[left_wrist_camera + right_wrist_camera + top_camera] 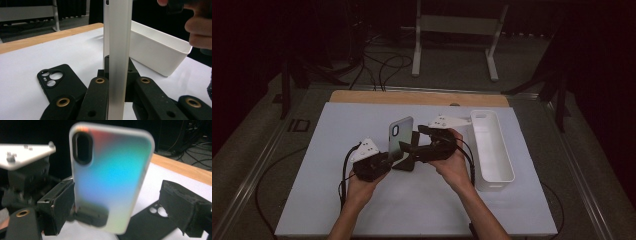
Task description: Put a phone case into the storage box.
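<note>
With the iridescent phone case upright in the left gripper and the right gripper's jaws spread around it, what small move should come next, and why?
Probably draw the right gripper back, clear of the iridescent phone case. Its jaws stand wide, off both edges, while the left gripper is shut on the case's lower end and holds it upright. Pulling away would leave the case free to go on, perhaps to the white bin.

Probably lab: floor cables (382, 62)
</note>
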`<state>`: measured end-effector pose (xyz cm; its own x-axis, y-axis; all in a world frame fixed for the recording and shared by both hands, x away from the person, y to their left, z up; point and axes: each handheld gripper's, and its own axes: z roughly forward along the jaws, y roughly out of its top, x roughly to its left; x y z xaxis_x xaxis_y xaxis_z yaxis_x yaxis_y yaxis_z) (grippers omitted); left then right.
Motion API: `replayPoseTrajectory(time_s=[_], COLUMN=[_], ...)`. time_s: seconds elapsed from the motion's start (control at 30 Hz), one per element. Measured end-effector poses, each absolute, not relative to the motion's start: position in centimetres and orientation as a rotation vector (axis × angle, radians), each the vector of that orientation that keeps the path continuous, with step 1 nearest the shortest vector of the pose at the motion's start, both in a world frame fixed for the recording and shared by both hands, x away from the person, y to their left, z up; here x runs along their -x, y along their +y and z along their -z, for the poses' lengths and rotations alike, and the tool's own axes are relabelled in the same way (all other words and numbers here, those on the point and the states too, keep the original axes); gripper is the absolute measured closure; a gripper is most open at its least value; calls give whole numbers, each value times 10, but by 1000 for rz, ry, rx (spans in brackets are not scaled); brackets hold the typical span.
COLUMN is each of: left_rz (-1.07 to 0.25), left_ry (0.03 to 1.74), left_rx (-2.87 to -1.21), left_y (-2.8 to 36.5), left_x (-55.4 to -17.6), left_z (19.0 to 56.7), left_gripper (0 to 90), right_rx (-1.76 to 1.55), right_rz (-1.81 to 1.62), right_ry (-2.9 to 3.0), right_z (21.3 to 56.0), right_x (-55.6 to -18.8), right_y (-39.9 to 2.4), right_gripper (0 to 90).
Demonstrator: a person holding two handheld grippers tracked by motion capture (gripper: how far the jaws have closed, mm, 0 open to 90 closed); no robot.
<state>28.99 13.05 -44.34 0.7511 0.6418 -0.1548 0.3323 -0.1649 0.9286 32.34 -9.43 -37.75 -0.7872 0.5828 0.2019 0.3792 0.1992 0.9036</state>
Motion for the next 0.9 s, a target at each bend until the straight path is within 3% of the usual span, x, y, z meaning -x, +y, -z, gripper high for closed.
replayPoseTrajectory(time_s=[0.9], left_rz=[-327], left_ry=[783], left_rx=[-1780], left_y=[113], left_x=[-285], left_z=[451], left_gripper=[852], right_rx=[-1037], right_rz=[-1616], right_ry=[2215], right_z=[376], right_x=[-327], right_y=[-76], right_gripper=[151])
